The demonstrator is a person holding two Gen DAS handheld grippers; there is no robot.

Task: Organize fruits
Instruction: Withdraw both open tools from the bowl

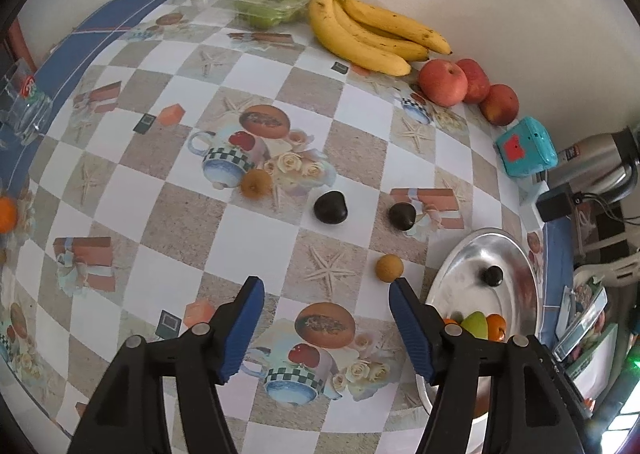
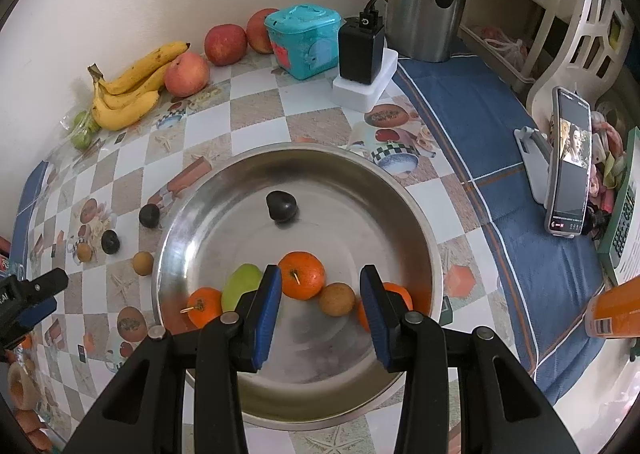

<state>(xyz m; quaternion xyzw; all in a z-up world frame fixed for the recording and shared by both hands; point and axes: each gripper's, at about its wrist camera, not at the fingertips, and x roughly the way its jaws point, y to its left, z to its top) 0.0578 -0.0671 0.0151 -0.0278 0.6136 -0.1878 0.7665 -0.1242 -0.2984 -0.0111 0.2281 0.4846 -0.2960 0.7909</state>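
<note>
Blue-padded, my left gripper (image 1: pixel 326 286) is hanging half-open and empty, with a small brown fruit (image 1: pixel 389 268) sitting just beyond its right fingertip (image 1: pixel 400 290), nearest this hand.

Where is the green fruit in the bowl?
In the right wrist view, the green fruit lies in the bowl, at its near left, between two oranges.
</note>
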